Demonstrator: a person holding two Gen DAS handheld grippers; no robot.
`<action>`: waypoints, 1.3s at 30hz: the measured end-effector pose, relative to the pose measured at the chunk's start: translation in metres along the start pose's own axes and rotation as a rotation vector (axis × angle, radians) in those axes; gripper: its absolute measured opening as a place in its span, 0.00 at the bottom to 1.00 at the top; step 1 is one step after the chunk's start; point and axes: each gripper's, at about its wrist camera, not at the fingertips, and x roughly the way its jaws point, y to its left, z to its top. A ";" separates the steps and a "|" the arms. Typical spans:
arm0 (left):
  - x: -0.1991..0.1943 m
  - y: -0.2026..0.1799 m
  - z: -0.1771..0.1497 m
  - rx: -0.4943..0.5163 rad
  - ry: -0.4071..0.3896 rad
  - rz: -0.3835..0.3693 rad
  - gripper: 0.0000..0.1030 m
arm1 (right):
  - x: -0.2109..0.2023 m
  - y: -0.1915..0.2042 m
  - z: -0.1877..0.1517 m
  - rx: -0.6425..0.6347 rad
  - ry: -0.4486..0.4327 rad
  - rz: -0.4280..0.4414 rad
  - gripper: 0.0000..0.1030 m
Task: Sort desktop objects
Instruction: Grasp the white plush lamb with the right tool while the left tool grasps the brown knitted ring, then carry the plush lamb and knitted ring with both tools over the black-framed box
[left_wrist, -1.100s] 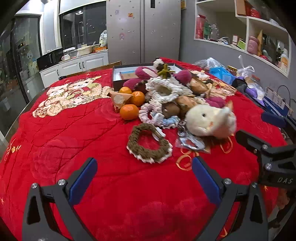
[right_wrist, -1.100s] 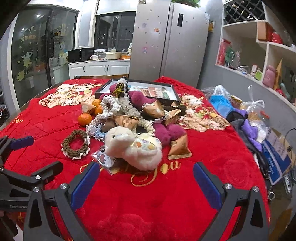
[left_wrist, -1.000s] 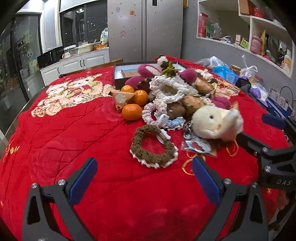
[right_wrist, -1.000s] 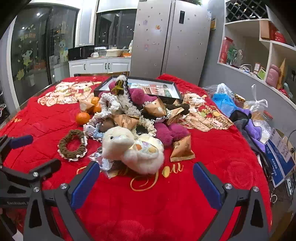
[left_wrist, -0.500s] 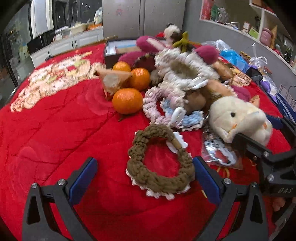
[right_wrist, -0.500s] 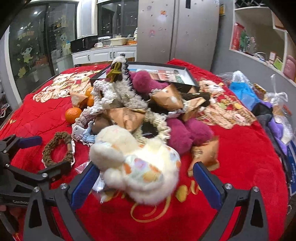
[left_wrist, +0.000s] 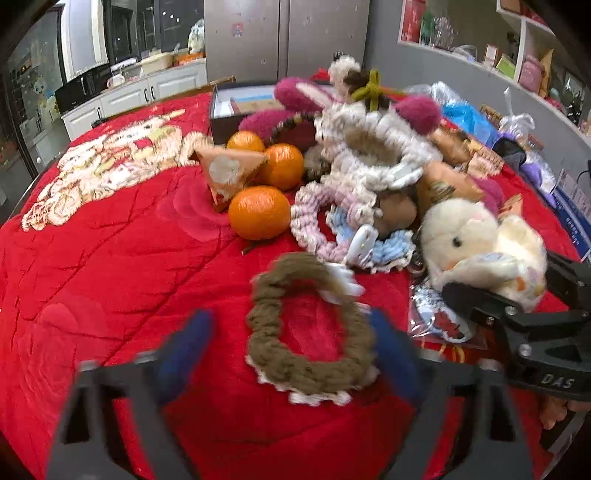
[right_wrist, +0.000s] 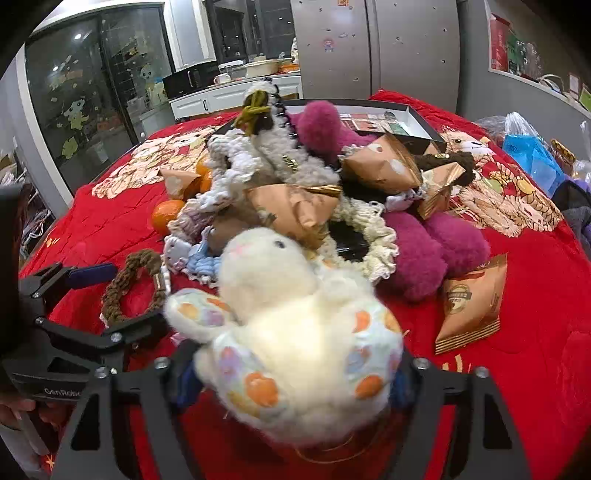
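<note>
A brown crocheted ring (left_wrist: 310, 332) lies on the red cloth (left_wrist: 110, 288), and my left gripper (left_wrist: 291, 354) straddles it, jaws partly open and blurred, the right pad near the ring's edge. A cream plush duck (right_wrist: 295, 332) fills the right wrist view between the jaws of my right gripper (right_wrist: 291, 380), whose pads touch its flanks. The duck also shows in the left wrist view (left_wrist: 480, 247). The pile behind holds oranges (left_wrist: 258, 212), crocheted rings (left_wrist: 365, 166), magenta plush (right_wrist: 428, 254) and brown snack packets (right_wrist: 469, 302).
A dark open box (left_wrist: 236, 107) stands at the far side of the pile. Plastic bags (left_wrist: 465, 118) and clutter lie at the right table edge. A fridge and shelves stand behind. The right gripper's body (left_wrist: 528, 332) sits close beside the left one.
Both grippers moved forward and down. The left jaws narrowed around the brown ring. The right jaws closed in on the plush duck, which now fills that view.
</note>
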 end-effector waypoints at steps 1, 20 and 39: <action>-0.002 0.000 0.000 -0.003 -0.008 0.003 0.46 | -0.001 0.003 0.000 -0.005 -0.002 -0.002 0.66; -0.068 -0.003 -0.016 -0.034 -0.111 -0.047 0.15 | -0.063 0.016 -0.006 0.008 -0.102 -0.012 0.59; -0.108 -0.030 -0.019 -0.008 -0.144 -0.060 0.15 | -0.114 0.022 -0.012 0.024 -0.179 -0.007 0.59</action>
